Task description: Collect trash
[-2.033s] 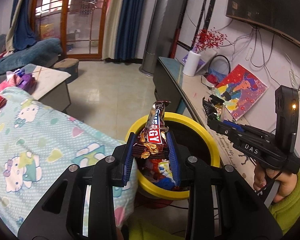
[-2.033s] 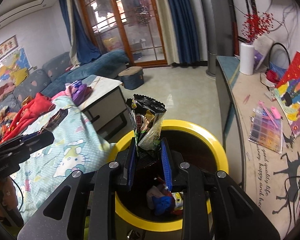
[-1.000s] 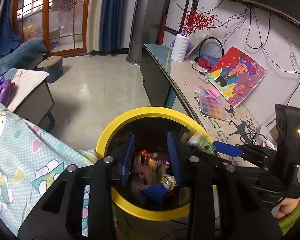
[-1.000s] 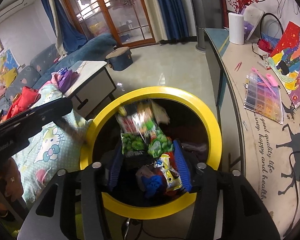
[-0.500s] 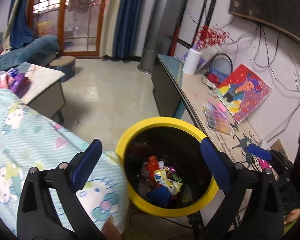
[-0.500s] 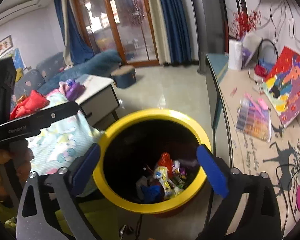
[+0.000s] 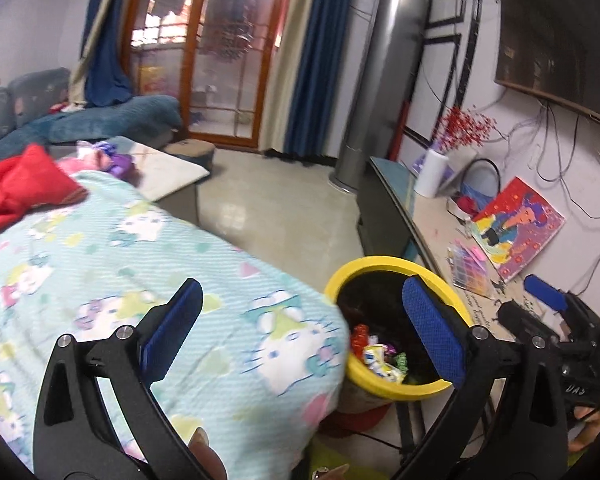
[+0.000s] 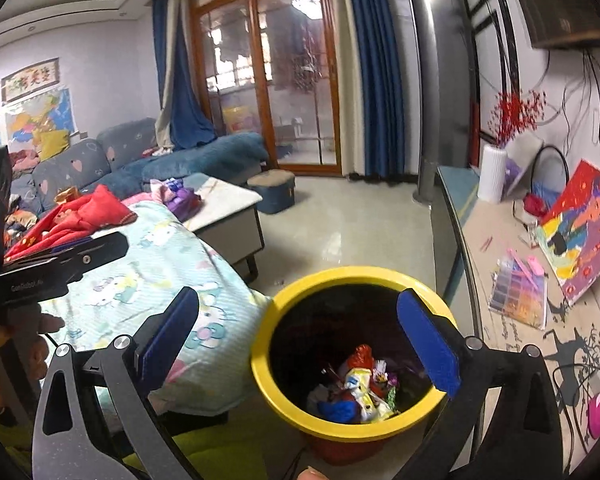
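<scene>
- Left gripper (image 7: 302,328): jaws spread wide after just opening, nothing between them.
- Right gripper (image 8: 300,338): jaws likewise just opened wide, empty.
- Wrappers (image 8: 360,390) heaped at the bottom of the yellow bin (image 8: 273,308), just beside the blanket (image 7: 99,264).
- Risk: knocking the bin's rim with a wide jaw while swinging away, tipping trash out.
- Risk: snagging the blanket on the next reach, given blurred, hurried views.

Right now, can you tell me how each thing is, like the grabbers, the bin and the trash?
left gripper: open, empty.
right gripper: open, empty.
trash bin: upright, no lid, partly filled.
wrappers: heaped at the bin's bottom.
blanket: spread out, touching the bin's rim.
white vase: upright, holding red sprigs.
</scene>
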A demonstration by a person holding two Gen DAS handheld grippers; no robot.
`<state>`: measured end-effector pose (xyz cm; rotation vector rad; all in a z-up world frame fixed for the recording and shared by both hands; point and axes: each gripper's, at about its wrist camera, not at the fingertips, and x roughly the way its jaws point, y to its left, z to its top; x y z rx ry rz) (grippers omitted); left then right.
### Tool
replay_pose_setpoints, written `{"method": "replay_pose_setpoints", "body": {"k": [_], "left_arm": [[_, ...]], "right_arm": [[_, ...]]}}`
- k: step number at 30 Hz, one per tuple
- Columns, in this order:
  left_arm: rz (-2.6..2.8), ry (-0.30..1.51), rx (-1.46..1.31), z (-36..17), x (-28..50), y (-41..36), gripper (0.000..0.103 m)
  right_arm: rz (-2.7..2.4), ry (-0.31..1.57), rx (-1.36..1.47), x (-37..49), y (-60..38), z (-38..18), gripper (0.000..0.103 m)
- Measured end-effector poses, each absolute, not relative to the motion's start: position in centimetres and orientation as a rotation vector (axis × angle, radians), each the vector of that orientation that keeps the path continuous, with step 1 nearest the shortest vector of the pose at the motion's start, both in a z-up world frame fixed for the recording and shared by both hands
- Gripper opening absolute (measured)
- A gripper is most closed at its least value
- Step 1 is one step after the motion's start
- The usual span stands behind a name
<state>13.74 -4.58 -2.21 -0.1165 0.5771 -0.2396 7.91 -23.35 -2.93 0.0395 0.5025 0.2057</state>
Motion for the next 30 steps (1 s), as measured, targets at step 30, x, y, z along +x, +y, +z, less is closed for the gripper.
{"method": "replay_pose_setpoints", "body": {"k": [30], "left_arm": [[-0.069, 0.402, -0.087, -2.1, 1.6, 2.7, 0.092]], "right_arm": [[0.216, 0.236, -0.045, -0.4, -14.6, -2.2, 0.097]]}}
